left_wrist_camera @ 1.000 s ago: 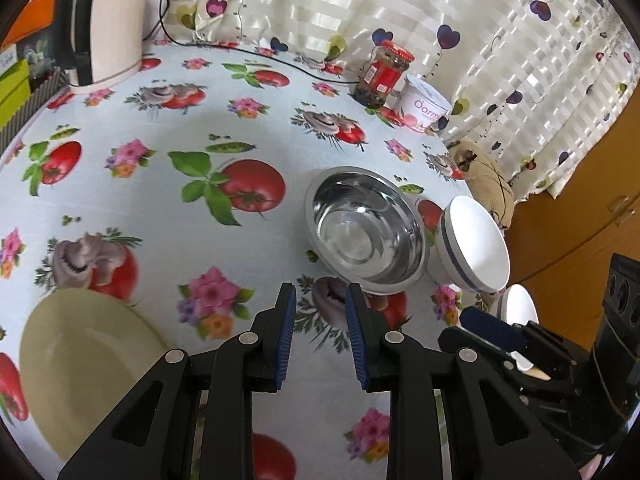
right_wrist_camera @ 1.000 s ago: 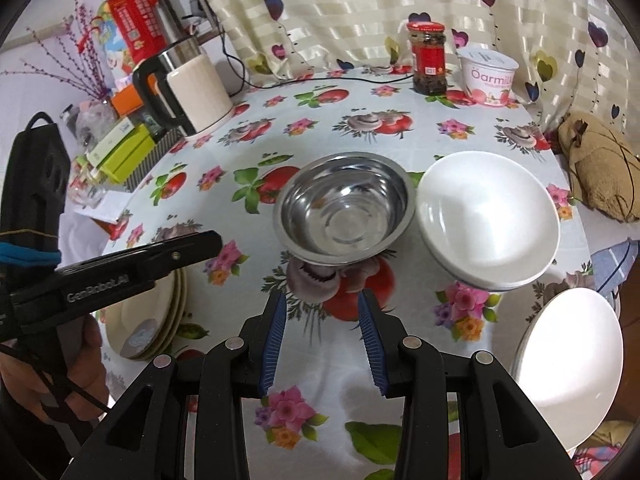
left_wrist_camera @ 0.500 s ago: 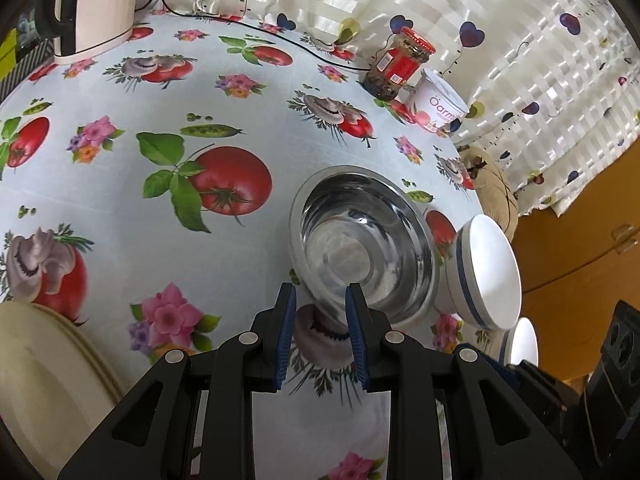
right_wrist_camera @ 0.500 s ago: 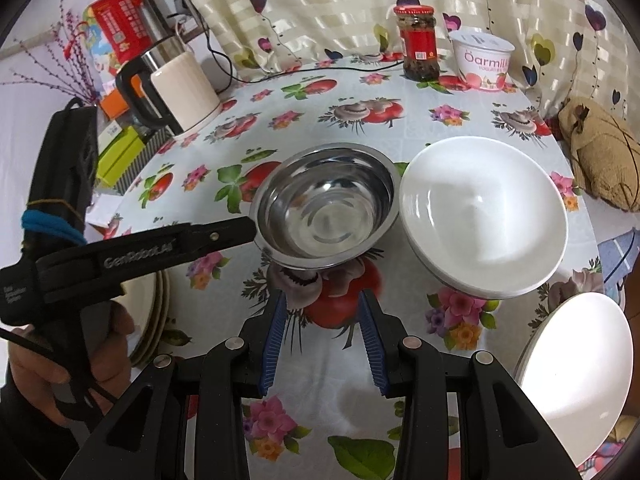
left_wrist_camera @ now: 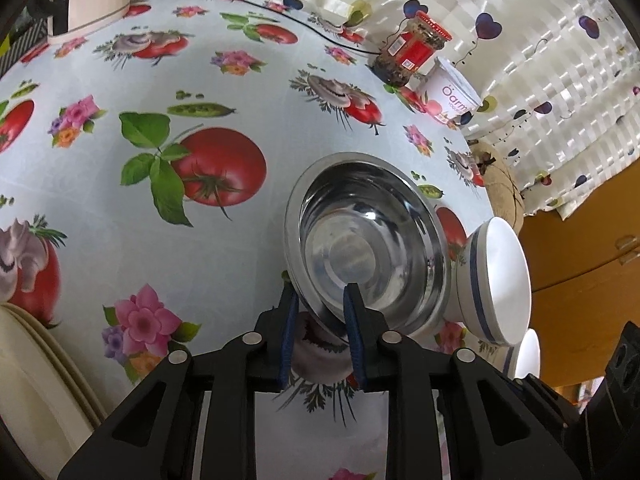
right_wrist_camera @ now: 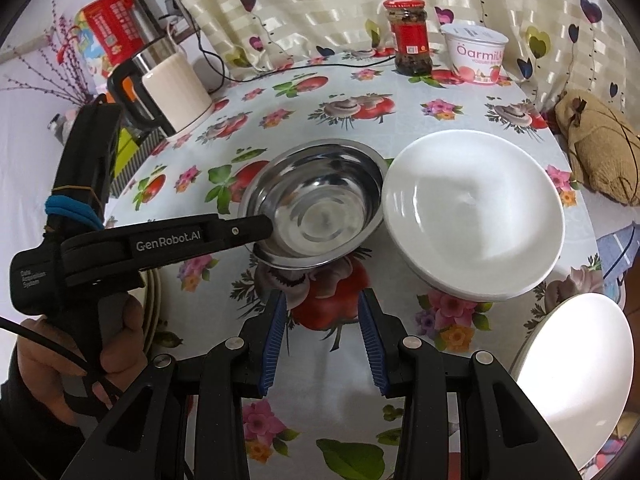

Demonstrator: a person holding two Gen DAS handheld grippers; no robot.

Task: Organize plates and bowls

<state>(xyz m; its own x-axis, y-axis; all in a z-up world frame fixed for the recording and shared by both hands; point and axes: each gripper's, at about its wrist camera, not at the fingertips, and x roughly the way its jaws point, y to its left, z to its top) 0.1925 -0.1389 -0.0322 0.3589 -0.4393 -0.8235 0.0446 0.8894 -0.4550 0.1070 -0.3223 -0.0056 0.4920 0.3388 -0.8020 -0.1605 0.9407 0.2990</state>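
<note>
L tool [left_wrist_camera: 318, 312] straddles the near rim of the steel bowl [left_wrist_camera: 368, 244], one finger inside, one outside under the lip, jaws closing on it. Can't tell yet if the pads press the rim; looks like a sliver of gap left. Bowl sits mid tabletop [left_wrist_camera: 120, 184], just beside the white bowl stack [right_wrist_camera: 472, 216], rims nearly touching. R tool [right_wrist_camera: 322, 316] hangs spread over the tabletop, near side of the steel bowl, nothing between its fingers.

Other task things: cream plates [left_wrist_camera: 36, 380] at the L edge, a white plate [right_wrist_camera: 576, 356] at the R edge, partly off-frame.

Risks, as I judge them:
- Rim is thin, slick metal; a bite only at the lip could let the bowl swing or slip out when lifted.
- Closing w/ the outer finger pushing under the lip may tip the bowl or shove it into the white stack, since they sit so close.
- Lifting on one side only: the far edge could drag and knock the stack.
- Glossy tablecloth, so the bowl may skate before the grip sets.
</note>
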